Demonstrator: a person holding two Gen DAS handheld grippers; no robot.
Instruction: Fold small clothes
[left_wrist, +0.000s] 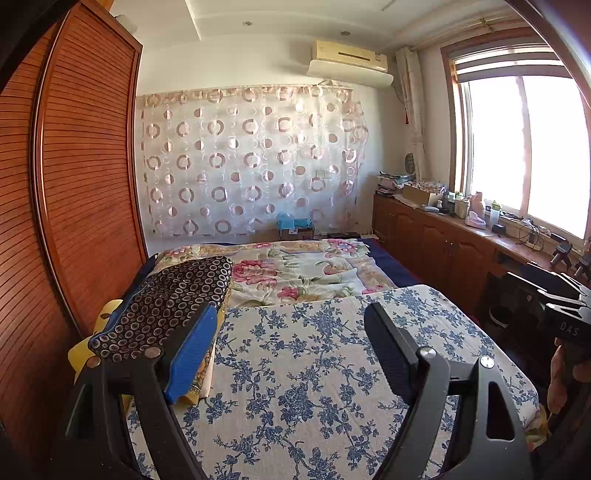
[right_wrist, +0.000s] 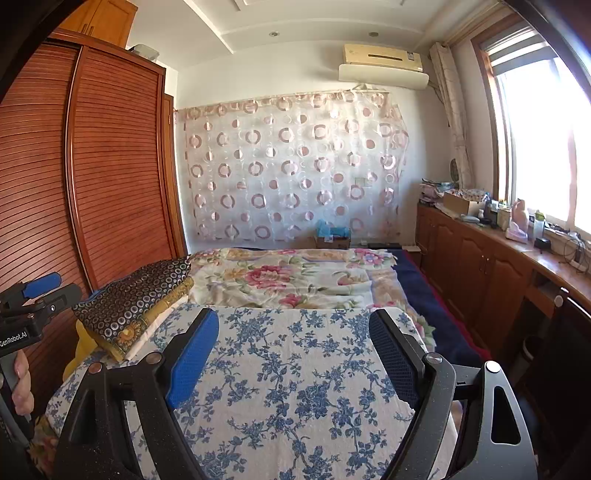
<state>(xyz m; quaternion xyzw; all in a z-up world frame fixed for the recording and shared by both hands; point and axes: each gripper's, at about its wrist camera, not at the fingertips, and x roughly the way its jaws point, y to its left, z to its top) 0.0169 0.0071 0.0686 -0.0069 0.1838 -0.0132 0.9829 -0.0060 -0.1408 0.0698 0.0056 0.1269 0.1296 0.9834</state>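
Note:
A folded stack of clothes lies at the left edge of the bed, topped by a dark garment with small ring print (left_wrist: 168, 302) (right_wrist: 133, 295) over yellow and white pieces (right_wrist: 125, 341). A white cloth with blue flowers (left_wrist: 314, 369) (right_wrist: 295, 369) is spread flat on the near part of the bed. My left gripper (left_wrist: 291, 325) is open and empty above this cloth, its left finger next to the stack. My right gripper (right_wrist: 295, 332) is open and empty above the same cloth. The right gripper also shows at the right edge of the left wrist view (left_wrist: 565, 306).
A floral quilt (left_wrist: 295, 269) covers the far part of the bed. A slatted wooden wardrobe (left_wrist: 74, 184) stands close on the left. A low wooden cabinet (right_wrist: 480, 266) with clutter runs under the window on the right. A patterned curtain (right_wrist: 295, 166) hangs on the far wall.

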